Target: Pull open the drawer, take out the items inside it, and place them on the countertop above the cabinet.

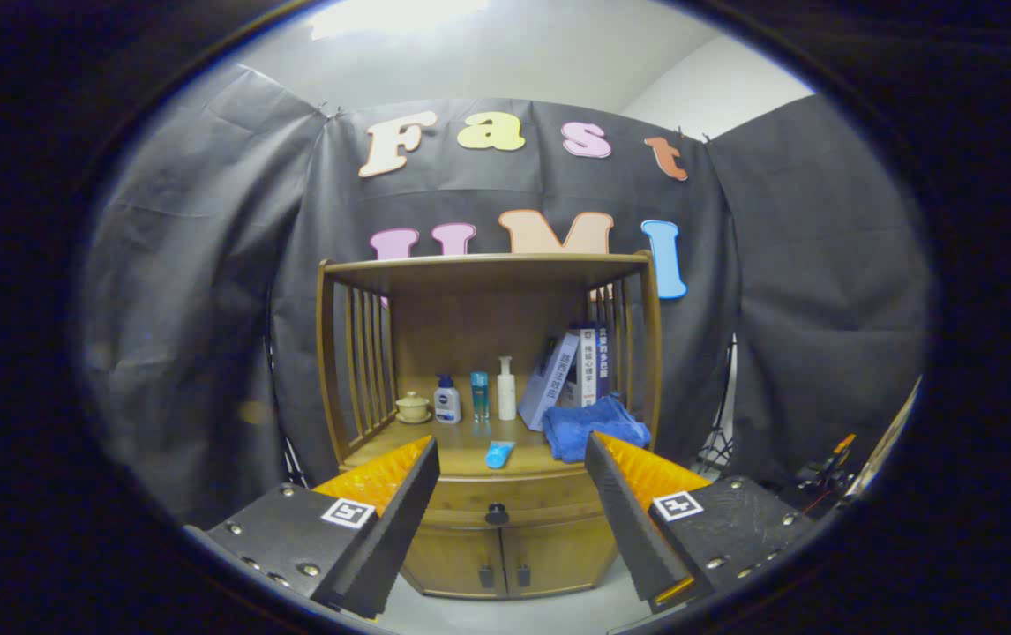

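- Wooden cabinet point(488, 370) is standing against the black cloth wall, straight ahead of your tool point(512, 459), and well beyond its fingers.
- Your tool is hanging open: its two fingers are spread wide apart, gripping nothing, and the cabinet front is showing in the gap between them.
- The drawer point(505, 496) is sitting shut under the desk point(461, 445), its dark knob point(496, 513) showing midway between your fingers and further off.
- Below the drawer, two small doors point(505, 556) are sitting closed, each with a dark handle near the middle seam.
- On the desk, a blue tube point(498, 454) is lying near the front edge, just above the knob.
- A blue cloth point(594, 428) is lying bunched at the right of the desk, with your right finger's tip overlapping its lower edge in the view.
- Behind the cloth, books point(572, 370) are leaning against the right slatted side.
- Toward the back, a row is standing upright: a lidded cup point(413, 407) at the left, then a white and blue bottle point(446, 401), a slim blue bottle point(480, 395) and a white pump bottle point(506, 388).
- What is lying inside the drawer is hidden from you.
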